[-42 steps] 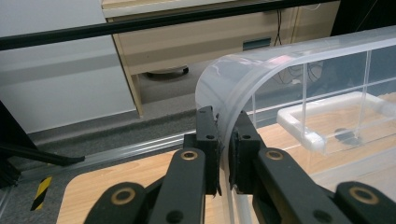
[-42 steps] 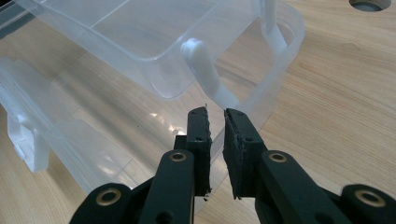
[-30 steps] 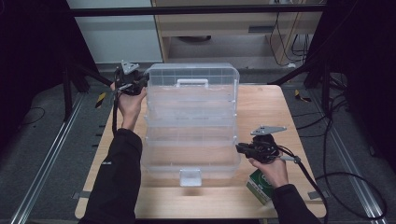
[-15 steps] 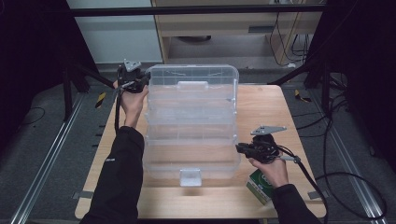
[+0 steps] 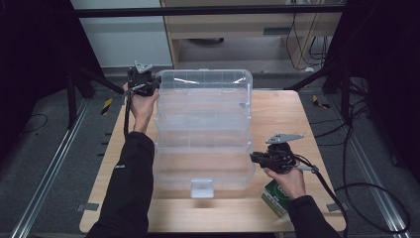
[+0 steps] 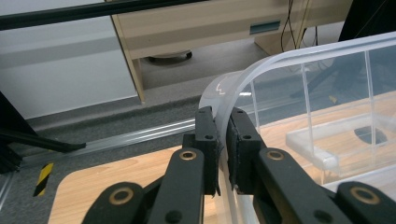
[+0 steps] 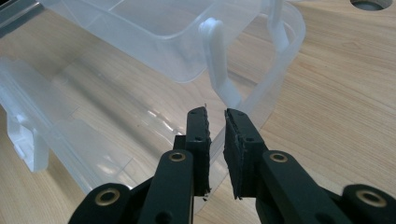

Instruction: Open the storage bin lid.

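A large clear plastic organiser box [image 5: 203, 129] lies opened out in stepped tiers across the wooden table [image 5: 277, 114]. My left gripper [image 5: 154, 87] is at the box's far left corner. In the left gripper view it [image 6: 222, 135] is shut on the curved clear rim [image 6: 261, 70] of the top tier. My right gripper [image 5: 254, 157] is at the near right edge of the lowest tray. In the right gripper view its jaws [image 7: 215, 135] are closed on that tray's thin clear wall [image 7: 285, 60], beside a white hinge arm [image 7: 217, 56].
A green carton [image 5: 277, 197] lies on the table under my right hand, near the front right corner. The box's front latch [image 5: 202, 187] faces the near edge. A wooden cabinet [image 5: 237, 25] stands beyond the table. Cables [image 5: 366, 148] trail on the floor at the right.
The left gripper has edged slightly right with the top tier's corner, and that tier has tilted a little. The right gripper and lowest tray have stayed put.
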Tool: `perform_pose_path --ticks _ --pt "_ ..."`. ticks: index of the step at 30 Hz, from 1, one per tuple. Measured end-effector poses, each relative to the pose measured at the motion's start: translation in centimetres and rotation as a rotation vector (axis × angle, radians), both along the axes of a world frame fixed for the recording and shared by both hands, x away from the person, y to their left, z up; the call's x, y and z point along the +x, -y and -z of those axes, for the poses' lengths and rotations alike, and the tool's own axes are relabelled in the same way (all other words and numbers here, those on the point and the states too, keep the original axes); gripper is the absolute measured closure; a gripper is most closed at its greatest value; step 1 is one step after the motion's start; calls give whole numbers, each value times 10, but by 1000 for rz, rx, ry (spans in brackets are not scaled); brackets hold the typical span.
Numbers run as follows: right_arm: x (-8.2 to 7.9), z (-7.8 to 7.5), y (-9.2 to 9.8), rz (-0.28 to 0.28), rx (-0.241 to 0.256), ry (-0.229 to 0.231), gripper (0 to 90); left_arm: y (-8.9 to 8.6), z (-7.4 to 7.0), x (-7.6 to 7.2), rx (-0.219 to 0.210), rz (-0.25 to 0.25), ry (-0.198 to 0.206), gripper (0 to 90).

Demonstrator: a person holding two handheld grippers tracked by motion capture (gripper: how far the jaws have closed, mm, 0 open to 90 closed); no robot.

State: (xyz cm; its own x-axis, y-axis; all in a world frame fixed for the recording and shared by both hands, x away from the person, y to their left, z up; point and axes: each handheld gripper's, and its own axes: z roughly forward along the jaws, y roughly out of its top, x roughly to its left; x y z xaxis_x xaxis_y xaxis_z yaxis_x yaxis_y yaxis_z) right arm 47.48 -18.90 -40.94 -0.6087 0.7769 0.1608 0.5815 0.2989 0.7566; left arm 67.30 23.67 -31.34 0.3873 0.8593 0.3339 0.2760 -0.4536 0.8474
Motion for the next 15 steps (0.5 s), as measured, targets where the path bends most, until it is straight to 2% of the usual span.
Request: perform_pose_path --ticks 2,4,7,11,13,14,15 --pt "0 0 0 1 -1 1 801 -1 1 2 -16 14 -6 769" --pt "0 0 0 1 -2 0 802 -3 0 1 -8 20 4 712" --pt "0 0 0 -3 -4 3 802 -9 -2 -5 -17 20 23 685" --pt "0 0 0 -14 6 -7 799 -21 -8 -22 -27 42 38 655" --pt "-1 0 -1 -14 1 3 799 -27 -11 -32 2 62 49 638" --pt "-1 0 -1 -13 1 0 800 -32 -12 -37 2 81 48 629" --pt "-1 0 -1 -13 4 -2 799 -34 -12 -44 -4 80 45 620"
